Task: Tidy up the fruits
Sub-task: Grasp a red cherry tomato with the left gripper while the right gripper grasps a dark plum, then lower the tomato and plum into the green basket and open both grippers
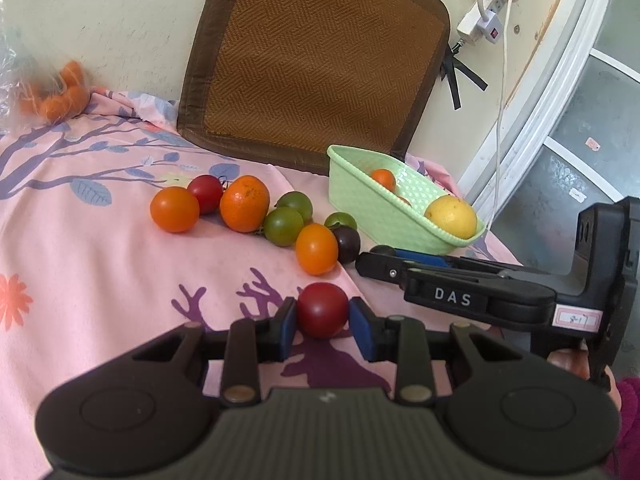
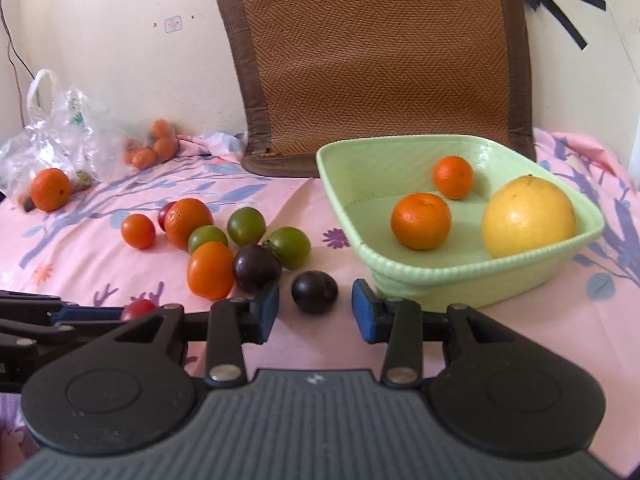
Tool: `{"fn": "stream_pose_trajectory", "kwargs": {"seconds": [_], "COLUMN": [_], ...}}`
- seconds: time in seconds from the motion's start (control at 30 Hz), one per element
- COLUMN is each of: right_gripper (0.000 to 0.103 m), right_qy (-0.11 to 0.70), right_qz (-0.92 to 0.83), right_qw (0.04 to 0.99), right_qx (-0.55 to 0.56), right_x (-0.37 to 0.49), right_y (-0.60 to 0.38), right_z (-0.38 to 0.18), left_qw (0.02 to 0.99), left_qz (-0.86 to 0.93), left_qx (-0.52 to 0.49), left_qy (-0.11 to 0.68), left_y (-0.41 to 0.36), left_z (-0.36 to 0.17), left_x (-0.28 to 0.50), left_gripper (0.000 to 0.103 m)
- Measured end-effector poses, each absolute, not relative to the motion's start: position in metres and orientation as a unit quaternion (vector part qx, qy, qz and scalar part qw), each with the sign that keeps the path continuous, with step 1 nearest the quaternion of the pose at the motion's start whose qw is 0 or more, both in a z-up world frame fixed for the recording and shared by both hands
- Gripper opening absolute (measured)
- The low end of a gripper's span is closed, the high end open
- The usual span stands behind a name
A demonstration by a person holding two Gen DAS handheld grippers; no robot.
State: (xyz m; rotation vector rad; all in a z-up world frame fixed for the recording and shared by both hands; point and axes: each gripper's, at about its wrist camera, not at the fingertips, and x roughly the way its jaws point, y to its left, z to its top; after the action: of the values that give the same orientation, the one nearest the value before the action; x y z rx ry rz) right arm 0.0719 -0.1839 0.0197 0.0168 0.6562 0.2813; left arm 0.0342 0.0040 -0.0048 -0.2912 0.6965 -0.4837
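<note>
My left gripper is shut on a red tomato, low over the pink cloth. My right gripper is open, its pads on either side of a dark purple tomato that lies on the cloth. A green basket at the right holds two oranges and a yellow grapefruit. A loose pile of orange, green, red and dark tomatoes and an orange lies left of the basket. The right gripper shows in the left wrist view beside the basket.
A brown woven cushion leans on the wall behind the basket. A clear plastic bag with oranges lies at the far left. A power strip and cable hang on the wall at right. The pink cloth covers the surface.
</note>
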Motion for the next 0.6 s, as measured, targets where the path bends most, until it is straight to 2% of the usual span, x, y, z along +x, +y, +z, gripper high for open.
{"fn": "stream_pose_trajectory", "kwargs": {"seconds": [0.03, 0.2, 0.33, 0.5, 0.6], "right_gripper": [0.025, 0.026, 0.026, 0.026, 0.026], "right_qy": [0.322, 0.315, 0.263, 0.179, 0.18], "right_qz": [0.144, 0.157, 0.175, 0.13, 0.106], "right_qw": [0.936, 0.936, 0.948, 0.974, 0.977], "right_qx": [0.011, -0.006, -0.026, -0.042, -0.031], "right_x": [0.072, 0.05, 0.013, 0.009, 0.029], "right_y": [-0.184, -0.183, -0.193, -0.22, -0.234], "right_z": [0.02, 0.025, 0.041, 0.065, 0.062], "left_qw": [0.902, 0.905, 0.897, 0.899, 0.898], "left_qz": [-0.233, -0.23, -0.256, -0.297, -0.314], "left_qx": [-0.138, -0.132, -0.16, -0.139, -0.123], "left_qy": [0.336, 0.333, 0.323, 0.289, 0.284], "left_y": [0.003, 0.003, 0.001, -0.041, -0.069], "left_z": [-0.005, -0.003, 0.009, 0.048, 0.057], "left_x": [0.034, 0.032, 0.037, 0.068, 0.096], "left_gripper": [0.029, 0.029, 0.029, 0.029, 0.029]}}
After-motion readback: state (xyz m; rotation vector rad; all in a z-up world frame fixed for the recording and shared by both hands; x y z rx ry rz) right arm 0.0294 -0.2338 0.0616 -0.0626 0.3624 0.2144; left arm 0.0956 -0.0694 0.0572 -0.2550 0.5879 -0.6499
